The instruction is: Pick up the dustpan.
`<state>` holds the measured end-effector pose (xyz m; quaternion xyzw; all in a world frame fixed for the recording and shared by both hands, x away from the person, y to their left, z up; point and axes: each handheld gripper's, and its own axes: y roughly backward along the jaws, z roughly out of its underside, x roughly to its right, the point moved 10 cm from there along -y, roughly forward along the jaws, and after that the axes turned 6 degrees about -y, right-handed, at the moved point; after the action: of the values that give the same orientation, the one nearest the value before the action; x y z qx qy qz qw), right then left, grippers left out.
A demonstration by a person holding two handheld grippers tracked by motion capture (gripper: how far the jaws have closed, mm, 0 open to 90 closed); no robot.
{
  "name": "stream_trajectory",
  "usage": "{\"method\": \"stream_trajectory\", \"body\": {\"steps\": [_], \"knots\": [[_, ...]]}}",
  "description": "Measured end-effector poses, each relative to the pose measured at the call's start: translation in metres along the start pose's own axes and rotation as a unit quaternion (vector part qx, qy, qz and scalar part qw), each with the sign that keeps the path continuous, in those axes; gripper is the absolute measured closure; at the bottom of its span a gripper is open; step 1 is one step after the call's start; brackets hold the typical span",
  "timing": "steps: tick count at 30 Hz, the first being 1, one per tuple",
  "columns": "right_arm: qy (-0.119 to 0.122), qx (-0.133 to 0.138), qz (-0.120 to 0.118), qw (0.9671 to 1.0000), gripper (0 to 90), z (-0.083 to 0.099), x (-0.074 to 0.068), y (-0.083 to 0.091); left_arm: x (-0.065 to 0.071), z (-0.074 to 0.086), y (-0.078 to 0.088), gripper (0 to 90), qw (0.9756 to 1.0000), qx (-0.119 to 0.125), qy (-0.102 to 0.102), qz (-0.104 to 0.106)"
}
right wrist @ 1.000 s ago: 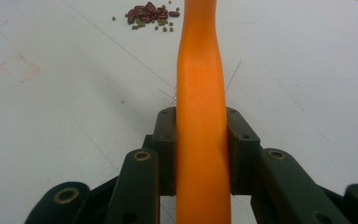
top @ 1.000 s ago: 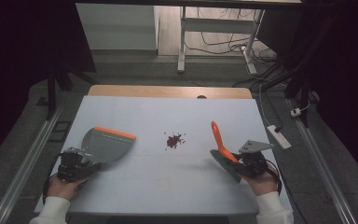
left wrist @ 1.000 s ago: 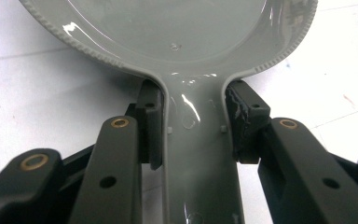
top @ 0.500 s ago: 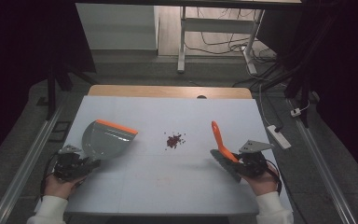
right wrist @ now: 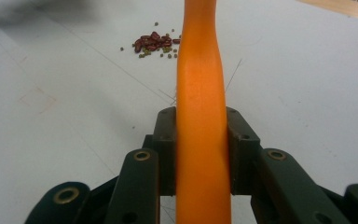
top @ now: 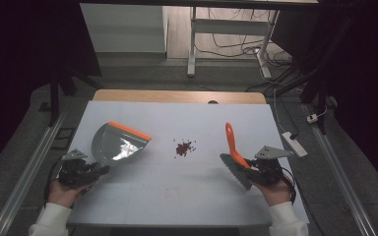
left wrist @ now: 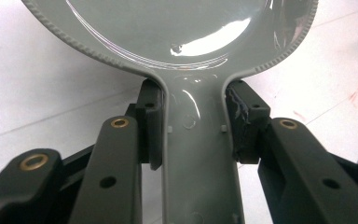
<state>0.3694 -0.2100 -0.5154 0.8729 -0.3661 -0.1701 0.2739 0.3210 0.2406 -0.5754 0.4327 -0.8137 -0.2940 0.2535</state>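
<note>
A grey dustpan (top: pixel 115 143) with an orange lip sits at the table's left, mouth turned toward the middle. My left gripper (top: pixel 96 169) is shut on its handle (left wrist: pixel 196 140); both pads press the handle's sides, and the glossy pan (left wrist: pixel 182 28) spreads out beyond them. A small pile of red beans (top: pixel 183 147) lies at mid-table. At the right, my right gripper (top: pixel 253 167) is shut on a brush's orange handle (right wrist: pixel 200 93), which points away from me. The brush's grey bristles (top: pixel 236 172) hang beside the gripper. The beans (right wrist: pixel 154 43) lie ahead, left of the handle.
The white table top (top: pixel 187 196) has a wooden strip along its far edge (top: pixel 177 96). A white power strip (top: pixel 294 144) lies by the right edge. Metal rails run along both sides, and a frame stand with cables is on the floor beyond.
The left gripper has swung the dustpan so its orange lip sits a little farther away and to the right. The right gripper and brush have stayed put.
</note>
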Motion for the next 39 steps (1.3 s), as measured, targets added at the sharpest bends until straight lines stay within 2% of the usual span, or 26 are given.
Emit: {"method": "stream_trajectory", "body": {"steps": [4,9,12,19,23,28,31,34,38,39], "knots": [[-0.002,0.003,0.002,1.0000,70.3,0.001,0.002,0.002,0.003,-0.004,0.000,62.4,0.9999,0.008,-0.006,0.007],[-0.003,0.010,0.005,0.9999,70.3,-0.001,0.005,0.006,0.016,-0.010,0.003,62.4,0.9990,0.018,-0.035,0.022],[0.000,0.015,0.007,0.9999,70.3,-0.001,0.004,0.008,0.023,-0.012,0.003,62.4,0.9984,0.019,-0.044,0.028],[0.001,0.019,0.001,0.9998,70.4,-0.002,0.003,0.008,0.039,-0.017,0.007,62.4,0.9952,0.031,-0.070,0.061],[0.001,0.018,0.001,0.9998,70.4,-0.002,0.002,0.006,0.044,-0.019,0.006,62.4,0.9937,0.030,-0.083,0.069],[-0.002,0.021,-0.001,0.9998,70.4,-0.002,0.002,0.007,0.045,-0.026,0.001,62.4,0.9928,0.022,-0.096,0.068],[-0.001,0.022,0.004,0.9997,70.4,-0.003,0.003,0.010,0.047,-0.033,-0.002,62.4,0.9910,0.019,-0.104,0.081],[-0.005,0.028,0.009,0.9995,70.3,-0.005,0.004,0.016,0.047,-0.037,-0.007,62.4,0.9892,-0.005,-0.120,0.084],[-0.006,0.033,0.012,0.9994,70.4,-0.006,0.006,0.020,0.052,-0.046,-0.007,62.4,0.9839,-0.027,-0.147,0.098],[-0.007,0.034,0.012,0.9993,70.3,-0.006,0.006,0.020,0.054,-0.050,-0.007,62.4,0.9836,-0.027,-0.147,0.101]]}}
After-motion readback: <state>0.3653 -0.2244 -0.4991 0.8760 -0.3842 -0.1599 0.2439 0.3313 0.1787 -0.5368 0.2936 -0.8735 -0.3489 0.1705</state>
